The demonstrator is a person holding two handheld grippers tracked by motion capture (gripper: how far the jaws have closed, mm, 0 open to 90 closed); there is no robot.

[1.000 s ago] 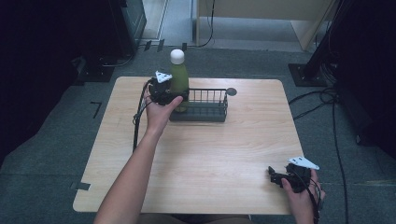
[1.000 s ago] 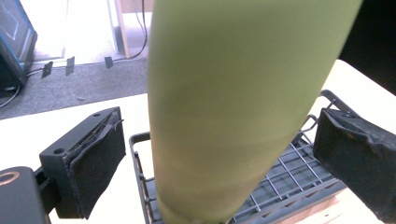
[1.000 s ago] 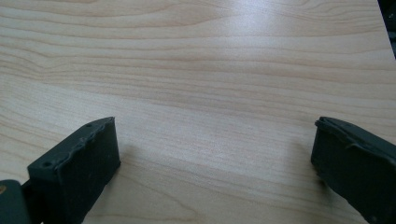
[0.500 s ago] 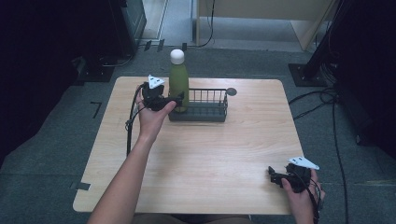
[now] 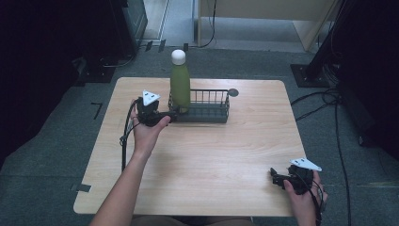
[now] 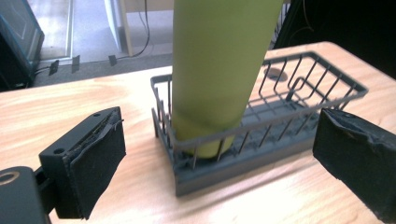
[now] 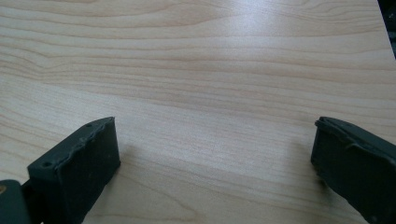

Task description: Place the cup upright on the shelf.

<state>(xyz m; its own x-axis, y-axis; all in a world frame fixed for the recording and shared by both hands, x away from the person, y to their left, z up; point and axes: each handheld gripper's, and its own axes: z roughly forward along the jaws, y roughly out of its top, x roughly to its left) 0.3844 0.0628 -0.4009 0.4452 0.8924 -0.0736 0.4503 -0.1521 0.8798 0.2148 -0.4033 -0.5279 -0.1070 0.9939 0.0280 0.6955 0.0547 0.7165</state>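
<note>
A green bottle (image 5: 179,87) with a white cap stands upright in the left end of a dark grey wire basket (image 5: 209,115) at the back of the wooden table (image 5: 211,155). My left gripper (image 5: 170,114) is open just left of the basket, its jaws pointing at it. In the left gripper view the bottle (image 6: 219,70) and the basket (image 6: 289,135) sit ahead of the spread pads, with nothing touching them. My right gripper (image 5: 278,177) rests open near the table's front right corner; the right gripper view has my right gripper (image 7: 215,149) over bare wood (image 7: 196,70).
A small grey round disc (image 5: 233,92) sticks out at the basket's right end. The left gripper's cable (image 5: 125,136) trails along the forearm. Dark equipment stands on the floor to the left, and cables (image 5: 320,101) lie on the floor to the right.
My left gripper has drawn back from the bottle, leftward and toward the person, and now stands apart from it. The bottle, the basket and the right gripper have stayed put.
</note>
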